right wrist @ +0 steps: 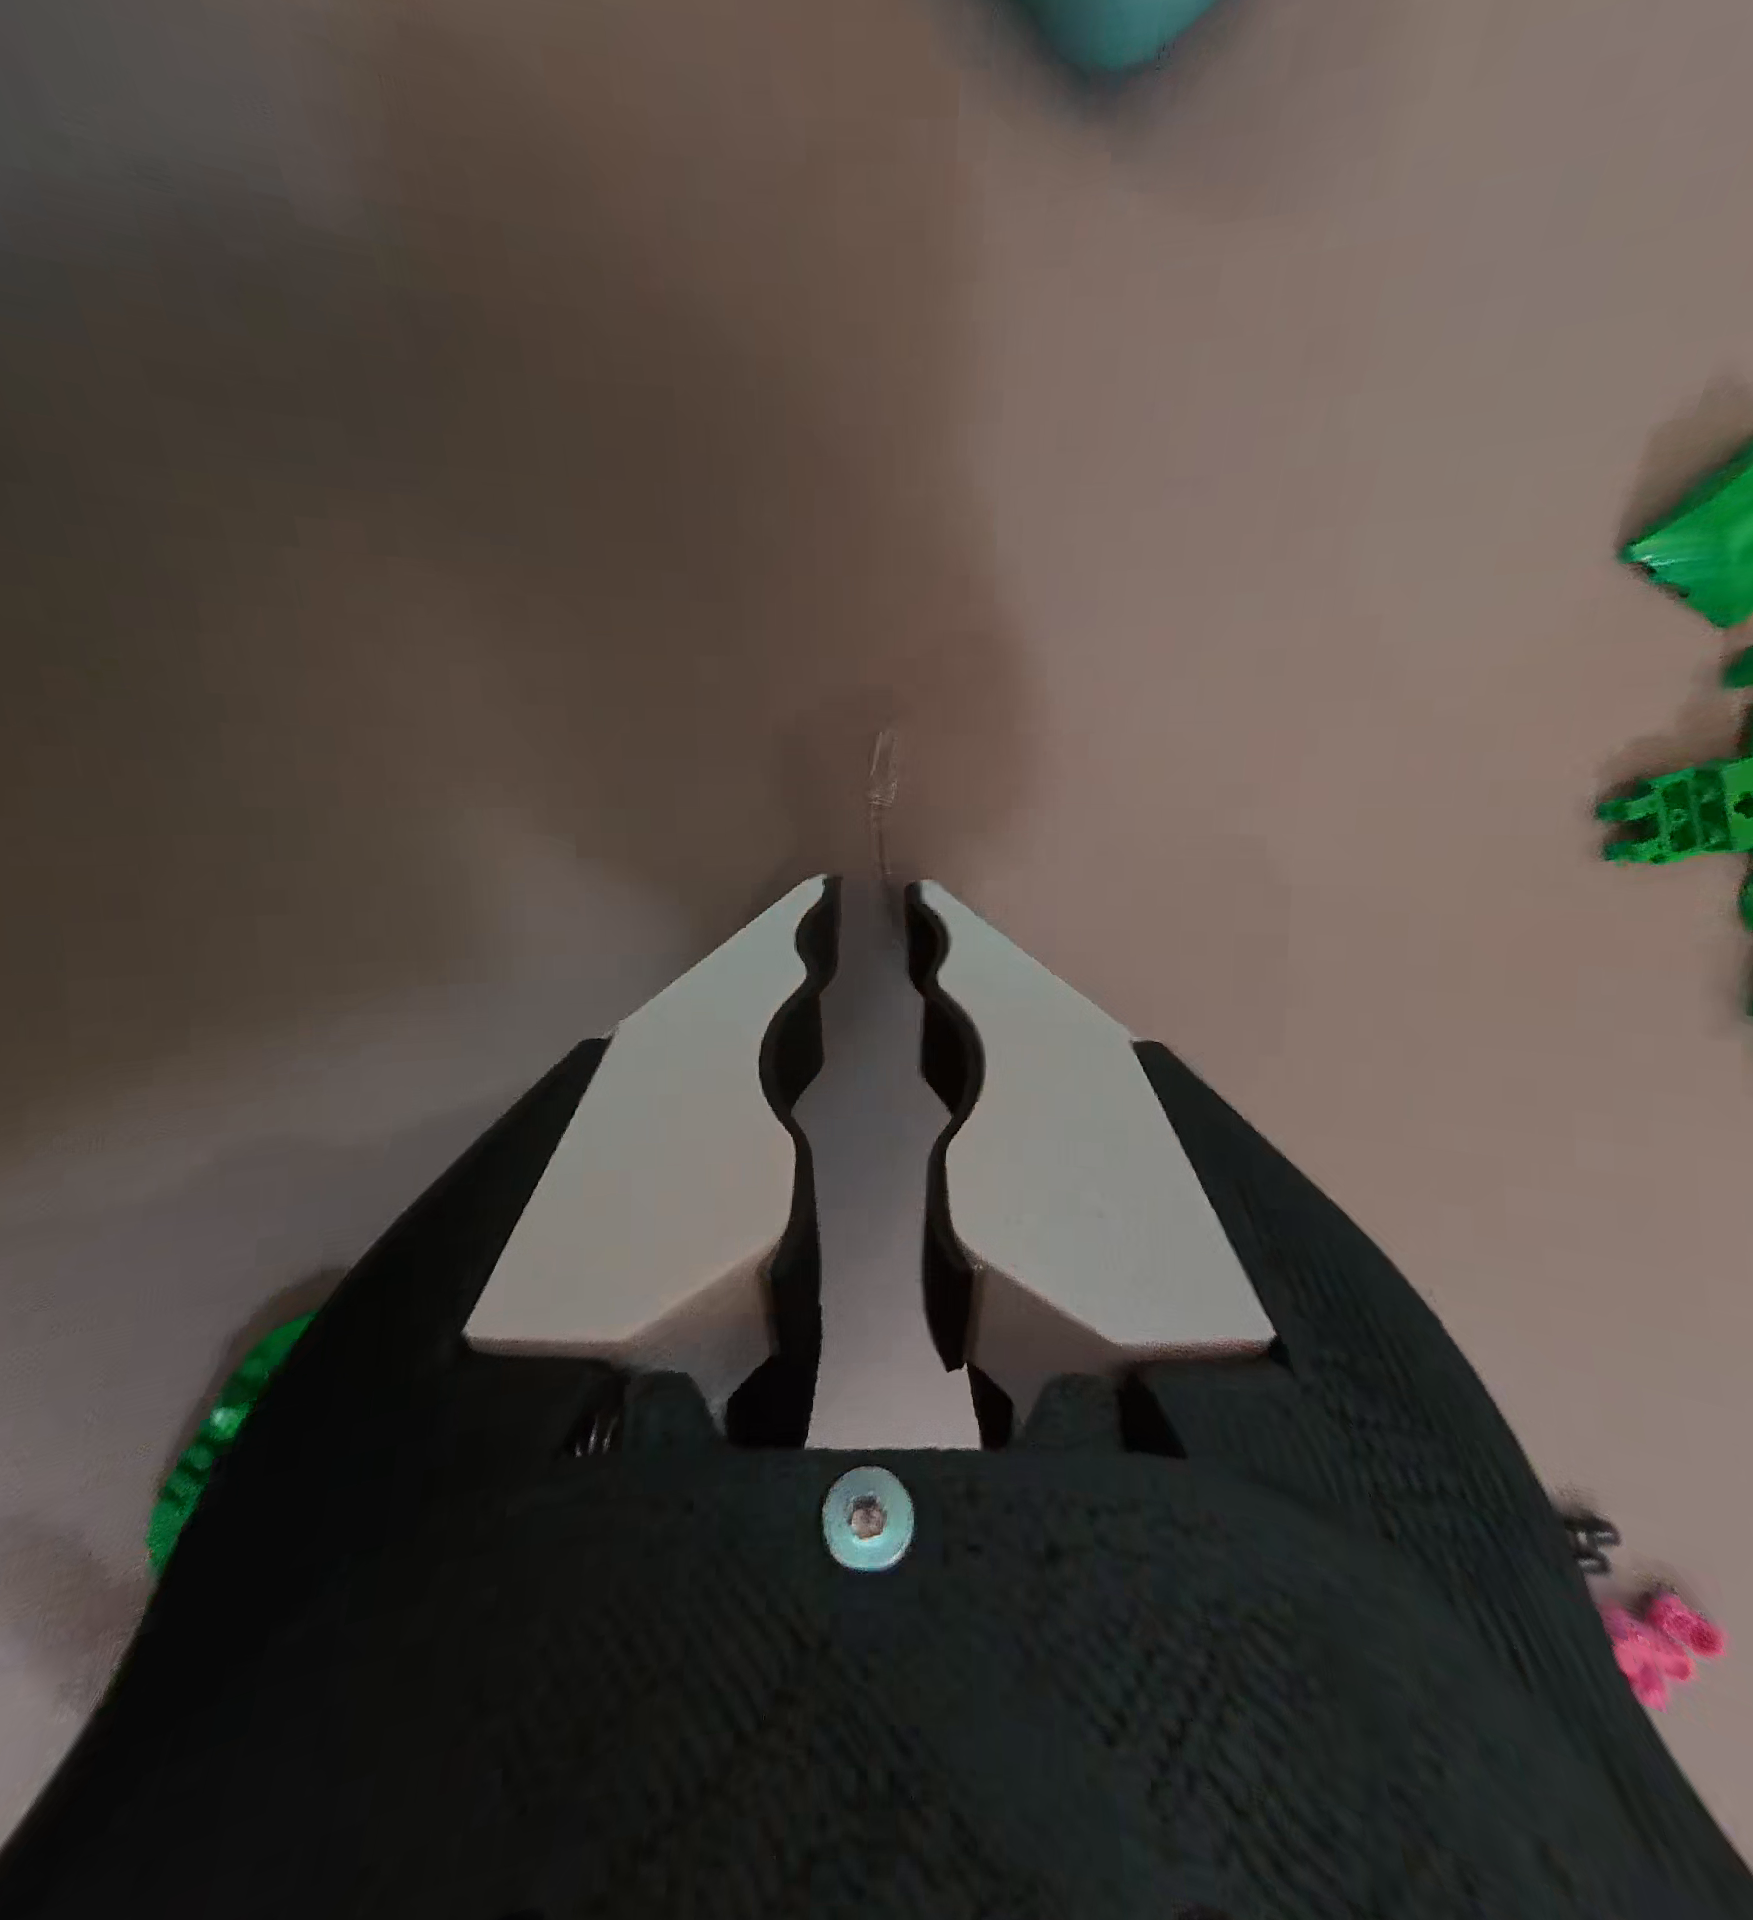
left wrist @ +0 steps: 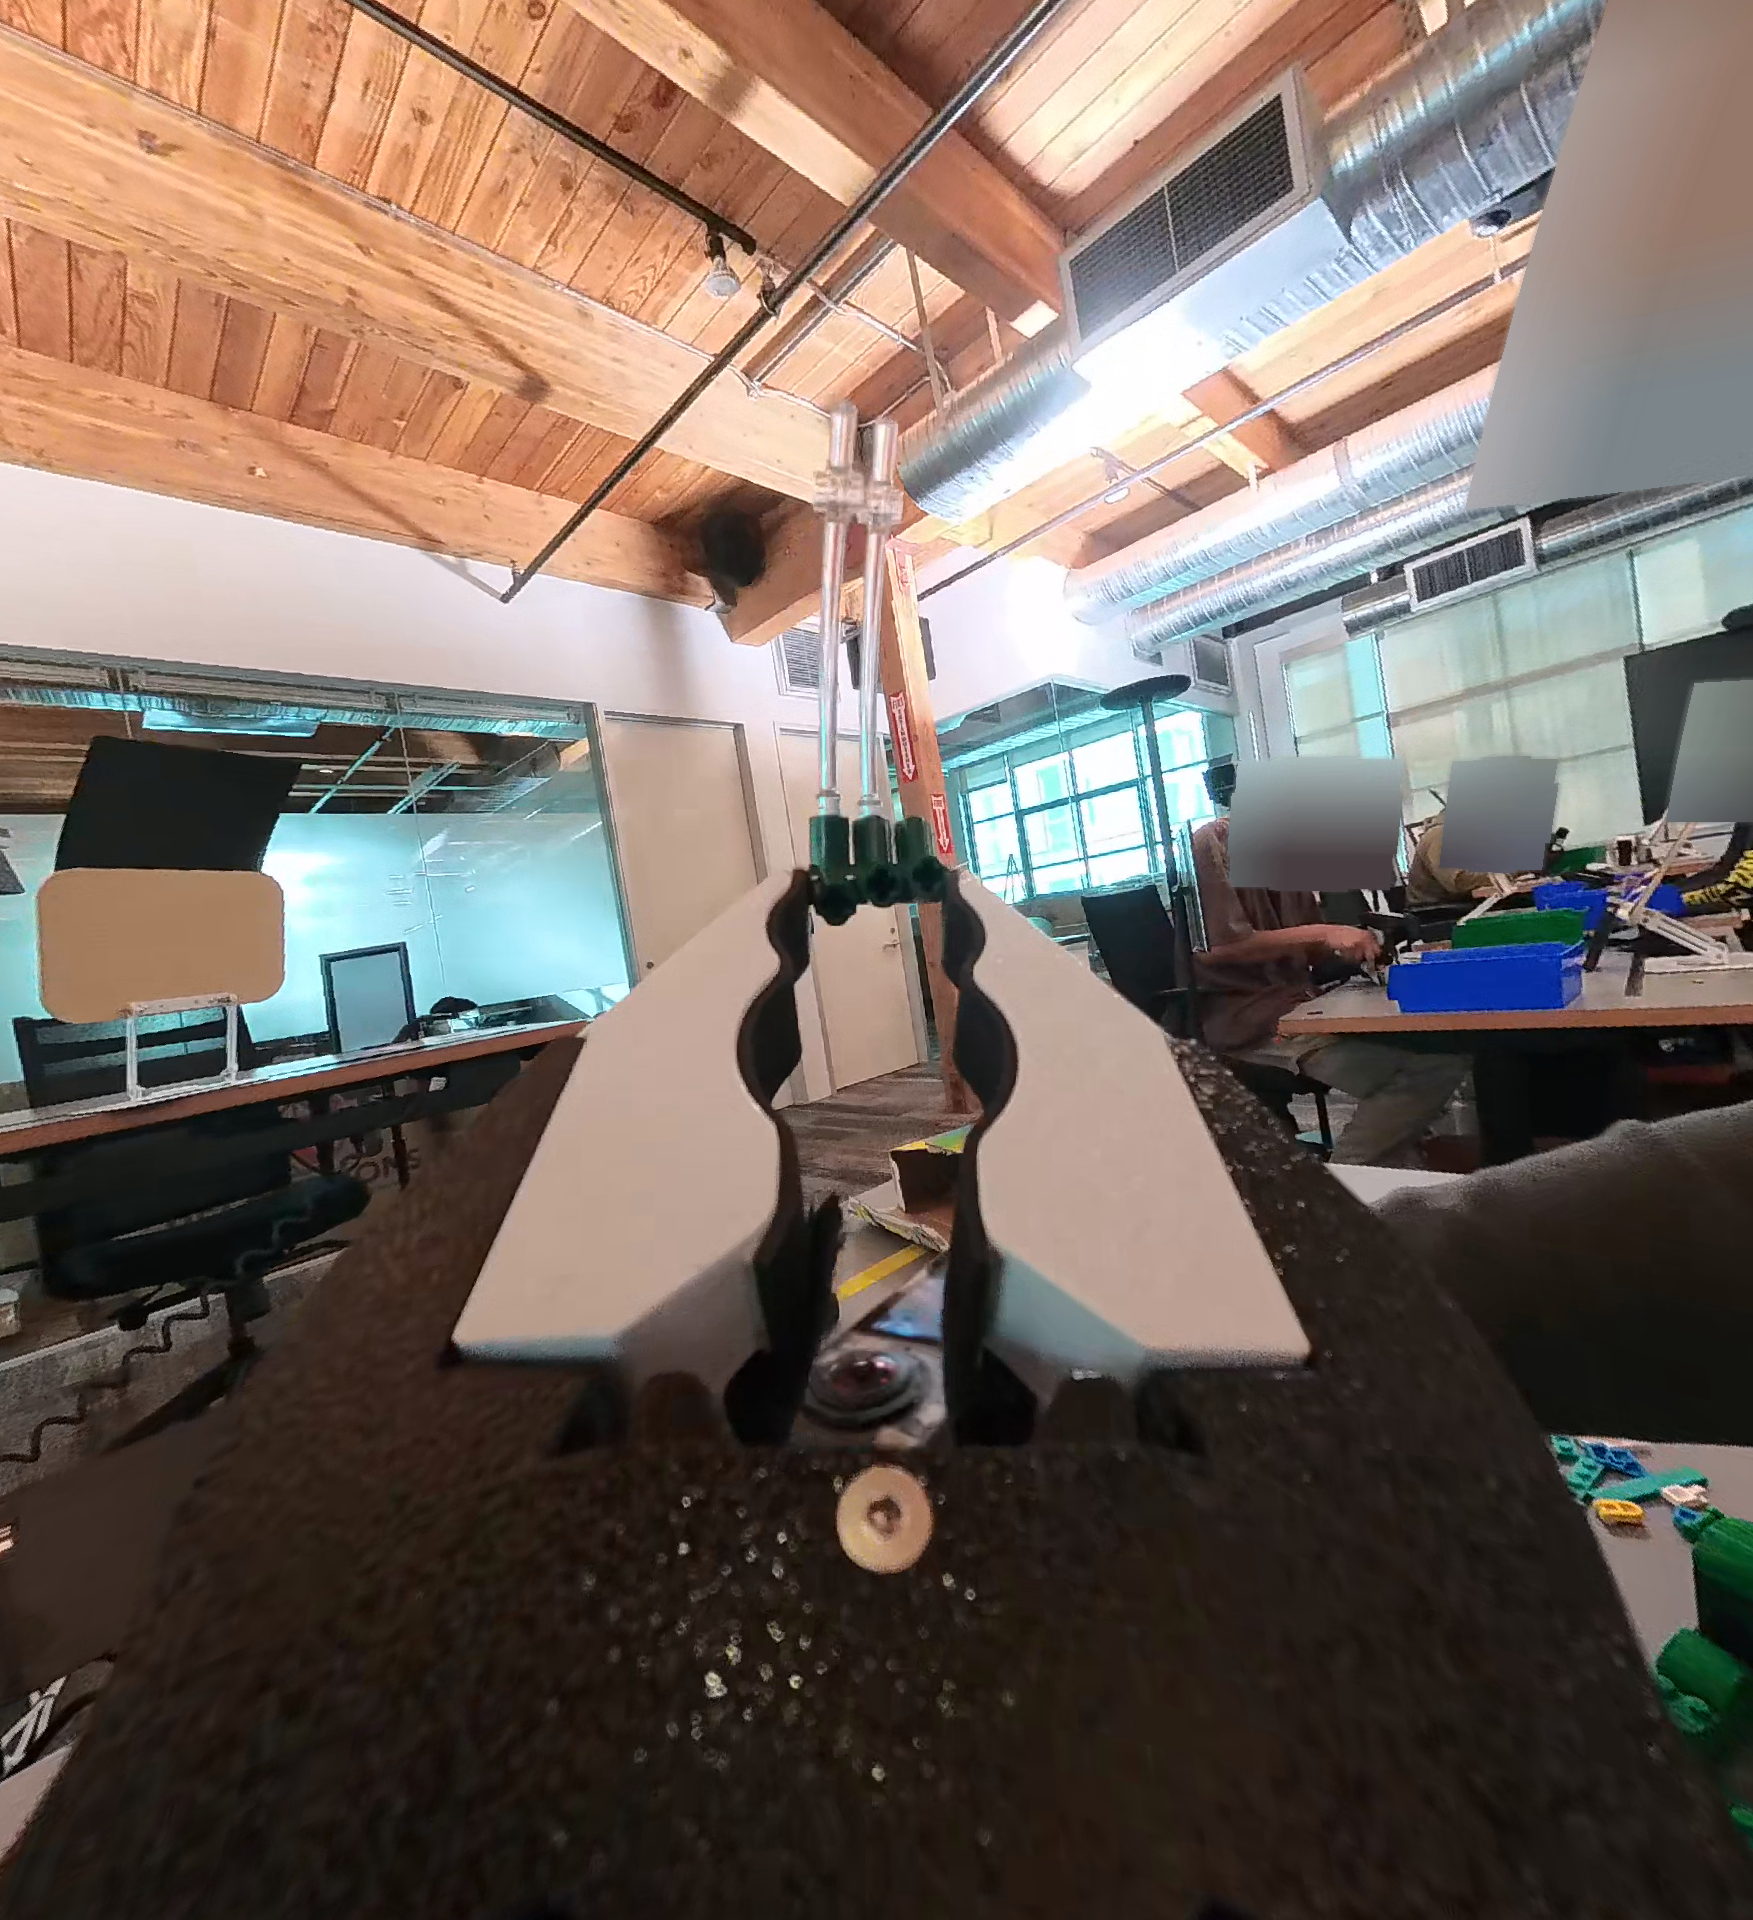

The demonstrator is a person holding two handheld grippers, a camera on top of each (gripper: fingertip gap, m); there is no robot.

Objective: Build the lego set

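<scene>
My left claw (left wrist: 877,883) pinches the green base (left wrist: 877,852), its clear rods (left wrist: 851,644) raised; slack grip would tilt them. My right claw (right wrist: 870,888), narrowly parted, nears a clear rod (right wrist: 884,774) on the table (right wrist: 436,520); it may skid away.

Two clear rods (left wrist: 851,644); two blue bins (left wrist: 1485,977); one pink piece (right wrist: 1661,1652).

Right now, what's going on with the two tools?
The left tool is raised off the table and shut on a dark green piece with two clear rods standing up from it. The right tool points down at the table, its tips a narrow gap apart around a thin clear rod; whether it grips the rod is unclear. Loose green pieces lie to its right.
</scene>
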